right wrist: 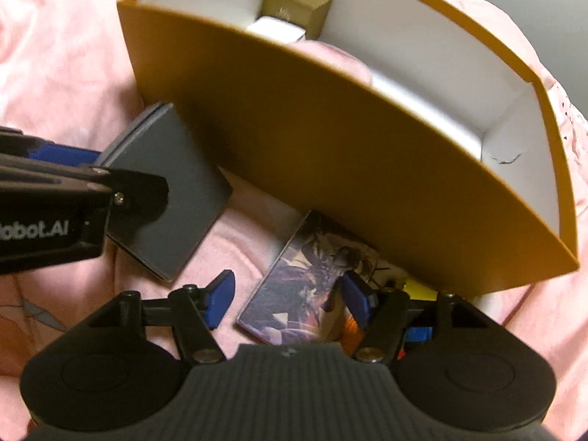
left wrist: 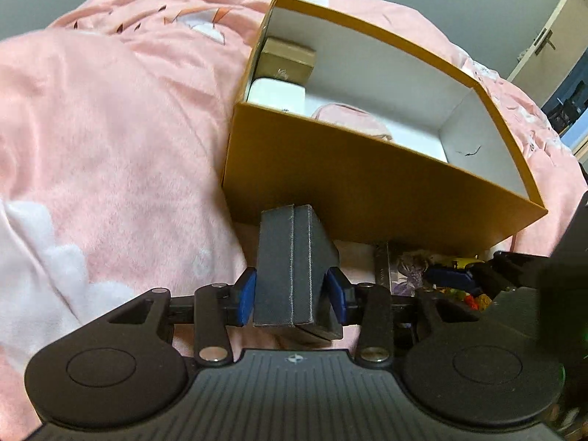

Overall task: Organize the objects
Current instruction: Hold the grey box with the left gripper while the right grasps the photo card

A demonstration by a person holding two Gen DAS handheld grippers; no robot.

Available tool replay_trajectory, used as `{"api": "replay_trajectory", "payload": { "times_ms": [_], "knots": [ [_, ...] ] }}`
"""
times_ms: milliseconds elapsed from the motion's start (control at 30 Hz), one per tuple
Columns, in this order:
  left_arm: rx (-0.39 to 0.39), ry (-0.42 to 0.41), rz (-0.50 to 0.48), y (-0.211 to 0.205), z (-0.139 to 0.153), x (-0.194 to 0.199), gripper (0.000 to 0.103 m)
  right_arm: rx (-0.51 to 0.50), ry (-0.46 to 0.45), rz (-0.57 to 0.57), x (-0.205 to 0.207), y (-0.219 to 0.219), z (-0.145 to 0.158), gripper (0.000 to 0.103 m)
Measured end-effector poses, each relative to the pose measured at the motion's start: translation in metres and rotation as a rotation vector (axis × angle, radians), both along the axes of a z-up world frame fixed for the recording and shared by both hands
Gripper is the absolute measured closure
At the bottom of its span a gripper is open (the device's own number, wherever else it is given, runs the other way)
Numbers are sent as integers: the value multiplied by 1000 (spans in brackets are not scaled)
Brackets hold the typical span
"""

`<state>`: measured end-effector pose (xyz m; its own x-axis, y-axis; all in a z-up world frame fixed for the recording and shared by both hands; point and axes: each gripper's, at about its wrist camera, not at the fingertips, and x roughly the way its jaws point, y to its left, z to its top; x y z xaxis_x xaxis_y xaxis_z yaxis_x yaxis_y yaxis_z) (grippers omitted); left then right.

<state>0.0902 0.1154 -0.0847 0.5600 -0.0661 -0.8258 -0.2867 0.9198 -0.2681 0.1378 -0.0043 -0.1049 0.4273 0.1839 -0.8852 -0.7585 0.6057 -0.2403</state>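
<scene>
My left gripper is shut on a dark grey stitched case, held upright just in front of the orange box's near wall. In the right wrist view the same case hangs at the left in that gripper. The open orange box holds a tan box, a white box and something pink. My right gripper stands open over a flat card with purple artwork, which lies on the bedding against the box's near wall. The pads do not press on the card.
Pink bedding lies under everything, rumpled and soft. Small colourful items and something yellow sit by the card at the box's near right corner. A door with a handle stands far right.
</scene>
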Motion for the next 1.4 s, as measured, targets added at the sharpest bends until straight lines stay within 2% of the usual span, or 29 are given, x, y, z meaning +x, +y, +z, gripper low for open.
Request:
{"api": "replay_trajectory", "payload": {
  "times_ms": [200, 400, 433, 567, 867, 967, 1000, 1067, 1133, 1267, 1400],
  "knots": [
    [-22, 1, 3, 5, -5, 0, 56, -82, -58, 12, 3, 11, -15, 33],
    [-29, -2, 1, 6, -5, -1, 56, -41, -2, -34, 19, 3, -11, 33],
    [-30, -2, 1, 6, -5, -1, 56, -26, 12, -45, 21, -1, -8, 36],
    [-25, -3, -3, 6, -5, -1, 56, 43, 41, -58, 20, -11, 10, 58],
    [-27, -6, -2, 5, -4, -3, 56, 198, 72, -88, 18, -30, 46, 76],
    [-28, -6, -2, 5, -4, -3, 56, 292, 150, -63, 14, -29, 61, 78],
    [-27, -5, -2, 5, -4, -3, 56, 318, 180, -51, 2, -23, 63, 78],
    [-53, -1, 11, 9, -6, -4, 56, 352, 233, -57, 4, -20, 64, 79],
    [-49, -2, 7, 8, -5, -4, 56, 351, 260, -81, 17, -22, 59, 79],
    [-41, -1, -1, 6, -5, -3, 56, 318, 296, -135, 16, -54, 45, 79],
    [-42, -1, 0, 7, -6, -3, 56, 289, 276, -142, 21, -38, 39, 78]
  ]
}}
